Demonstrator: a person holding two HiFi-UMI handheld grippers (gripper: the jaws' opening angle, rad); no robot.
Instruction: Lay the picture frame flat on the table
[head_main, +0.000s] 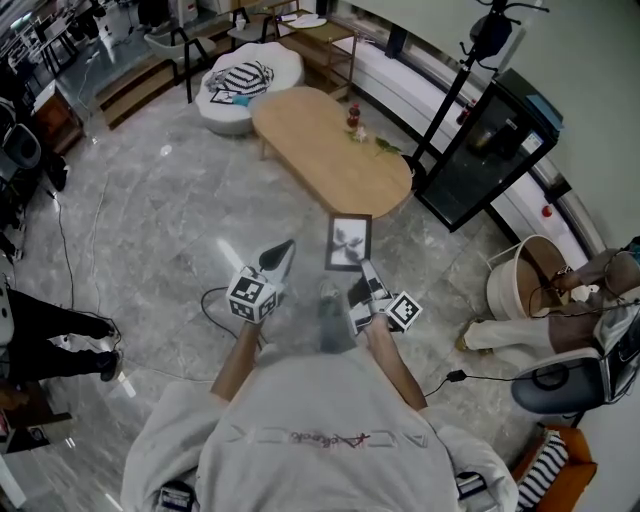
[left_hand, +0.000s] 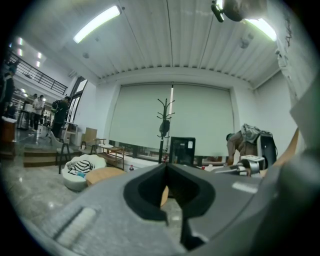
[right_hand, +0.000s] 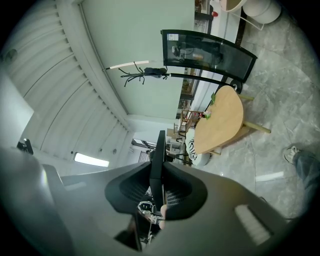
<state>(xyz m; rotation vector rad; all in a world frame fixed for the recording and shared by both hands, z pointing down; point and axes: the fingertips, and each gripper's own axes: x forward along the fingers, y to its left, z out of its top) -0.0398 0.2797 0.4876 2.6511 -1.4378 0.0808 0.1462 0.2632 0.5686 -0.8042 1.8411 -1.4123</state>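
Observation:
The picture frame (head_main: 349, 242) is a small dark frame around a grey print. It hangs in the air over the floor, short of the near end of the oval wooden table (head_main: 318, 150). My right gripper (head_main: 362, 272) is shut on its lower edge. In the right gripper view the frame (right_hand: 156, 157) stands edge-on between the pads of that gripper (right_hand: 159, 167), and the table (right_hand: 220, 120) lies beyond. My left gripper (head_main: 280, 256) floats to the left of the frame, with its jaws together and nothing in them. Its tips (left_hand: 166, 166) meet in the left gripper view.
A small red item and a green sprig (head_main: 358, 128) sit on the table's far side. Behind it are a white pouf with a striped cushion (head_main: 245, 85), a coat stand (head_main: 452, 90) and a black cabinet (head_main: 490, 150). A seated person (head_main: 590, 290) and a white basket (head_main: 522, 275) are at the right.

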